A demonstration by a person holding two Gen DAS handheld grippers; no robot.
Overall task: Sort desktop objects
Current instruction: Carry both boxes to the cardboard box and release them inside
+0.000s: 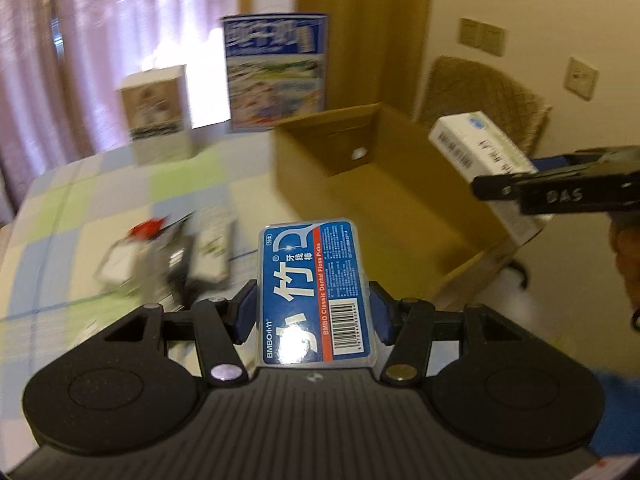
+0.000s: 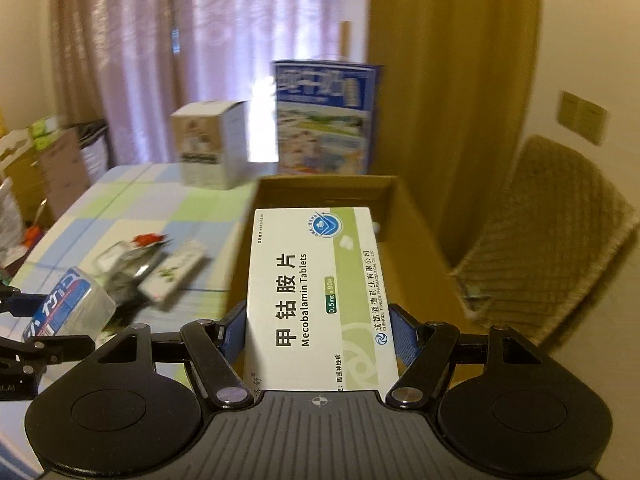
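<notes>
— Floss-pick box (image 1: pixel 316 292), blue label: where is it?
— Centre of my left wrist frame, clamped between the blue pads of my left tool (image 1: pixel 314 314), held above the checked tabletop (image 1: pixel 120 184).
— And your right tool (image 2: pixel 320 336)?
— It is closed on a white and green tablet box (image 2: pixel 320 300), centre of the right wrist frame, over the open cardboard box (image 2: pixel 416 216).
— What else lies on the tabletop?
— Blurred small packets (image 2: pixel 152 264) at middle left. Two upright cartons (image 2: pixel 326 118) stand beyond, by the curtain (image 2: pixel 200 40).
</notes>
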